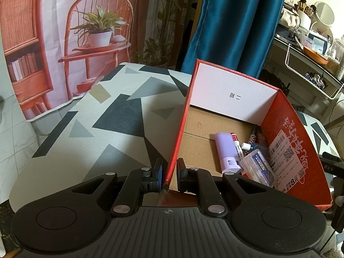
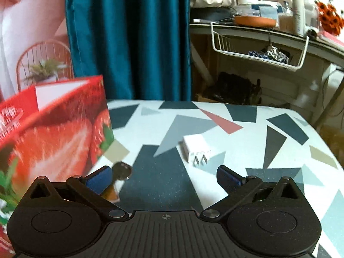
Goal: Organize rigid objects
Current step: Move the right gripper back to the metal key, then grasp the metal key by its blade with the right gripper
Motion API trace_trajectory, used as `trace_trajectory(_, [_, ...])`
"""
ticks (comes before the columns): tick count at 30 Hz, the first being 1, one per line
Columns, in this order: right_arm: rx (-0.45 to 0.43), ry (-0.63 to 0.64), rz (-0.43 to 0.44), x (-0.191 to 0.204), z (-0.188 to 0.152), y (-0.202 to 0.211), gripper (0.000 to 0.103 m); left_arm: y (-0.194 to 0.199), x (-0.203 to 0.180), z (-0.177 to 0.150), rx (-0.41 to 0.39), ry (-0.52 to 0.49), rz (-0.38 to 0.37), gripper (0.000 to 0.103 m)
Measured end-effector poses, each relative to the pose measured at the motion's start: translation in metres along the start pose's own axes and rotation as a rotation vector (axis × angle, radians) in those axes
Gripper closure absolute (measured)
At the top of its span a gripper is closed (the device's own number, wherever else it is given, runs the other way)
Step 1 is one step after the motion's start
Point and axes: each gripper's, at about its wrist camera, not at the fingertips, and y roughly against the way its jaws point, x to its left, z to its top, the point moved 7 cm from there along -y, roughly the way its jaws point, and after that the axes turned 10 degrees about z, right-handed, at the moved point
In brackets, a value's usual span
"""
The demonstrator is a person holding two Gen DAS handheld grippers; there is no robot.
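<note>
Sitting on the patterned tabletop (image 2: 247, 150), the white plug adapter (image 2: 196, 149) lies flat with its prongs toward me, just ahead of my right gripper (image 2: 164, 178). My right jaws are spread wide apart with nothing between them. Near my right claw's left finger (image 2: 101, 179) there's a small dark round item (image 2: 122, 170), blurred, can't tell what it is. Red strawberry-print box (image 2: 53, 133) stands to the left of that, open at the top. My left gripper (image 1: 168, 177) is clamped tight on the box's near left wall (image 1: 178, 137), one pad outside, one inside. Inside the box on the cardboard floor: lavender rectangular device (image 1: 226, 152), marker pen (image 1: 236, 145) beside it, clear plastic case (image 1: 258, 166) with a blue label, small white-capped bottle (image 1: 247, 145), all bunched at the right side. Teal curtain (image 2: 129, 38) behind, cluttered shelf (image 2: 268, 25) further right.
</note>
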Motion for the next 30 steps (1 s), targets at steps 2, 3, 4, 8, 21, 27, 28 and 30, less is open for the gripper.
trace_trajectory(2, [0.013, 0.033, 0.007, 0.007, -0.001, -0.007, 0.001, 0.0, 0.001, 0.0, 0.0, 0.0, -0.001, 0.089])
trace_trajectory(3, [0.024, 0.043, 0.027, 0.01, -0.001, -0.011, 0.002, 0.0, 0.001, -0.001, 0.001, 0.0, -0.002, 0.089])
trace_trajectory(4, [0.035, 0.052, 0.058, 0.015, -0.001, -0.016, 0.004, 0.0, 0.001, -0.001, 0.0, -0.001, -0.001, 0.089])
trace_trajectory(8, [0.092, 0.085, 0.132, 0.034, 0.002, -0.035, 0.031, 0.0, 0.0, 0.0, 0.0, -0.004, 0.0, 0.089])
trace_trajectory(21, [0.186, 0.024, 0.18, 0.045, 0.004, -0.079, 0.055, -0.001, 0.0, 0.0, -0.001, -0.007, -0.001, 0.089])
trace_trajectory(27, [0.162, 0.053, 0.157, 0.047, -0.001, -0.076, 0.072, -0.001, 0.0, 0.0, -0.001, -0.008, -0.001, 0.089])
trace_trajectory(28, [0.155, 0.052, 0.161, 0.045, -0.002, -0.075, 0.074, -0.001, 0.0, 0.0, -0.001, -0.007, -0.001, 0.089])
trace_trajectory(30, [0.148, 0.041, 0.174, 0.043, -0.004, -0.071, 0.076, -0.001, 0.0, 0.0, -0.001, -0.007, -0.001, 0.089])
